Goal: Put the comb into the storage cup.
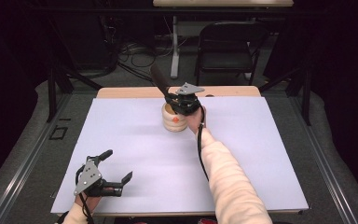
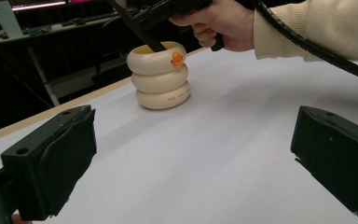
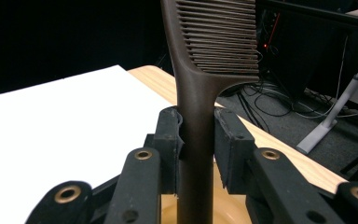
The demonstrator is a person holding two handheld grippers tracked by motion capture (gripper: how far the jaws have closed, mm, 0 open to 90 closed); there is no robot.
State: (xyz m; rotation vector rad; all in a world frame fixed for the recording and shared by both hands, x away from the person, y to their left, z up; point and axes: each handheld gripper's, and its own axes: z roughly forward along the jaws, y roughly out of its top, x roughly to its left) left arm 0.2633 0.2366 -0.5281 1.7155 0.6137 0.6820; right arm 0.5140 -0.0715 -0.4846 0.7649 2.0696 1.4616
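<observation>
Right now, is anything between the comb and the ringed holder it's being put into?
Nothing visible is. The right gripper clamps the comb by its handle, and the left gripper view shows the handle's lower end already inside the open mouth of the holder. The left gripper sits open, far off at the near table edge.

The black two-jaw right gripper sits at upper centre of the high view, its jaws clamped, the cream-sleeved forearm stretching up from the bottom edge. The black two-jaw left gripper rests at lower left, jaws spread wide.
</observation>
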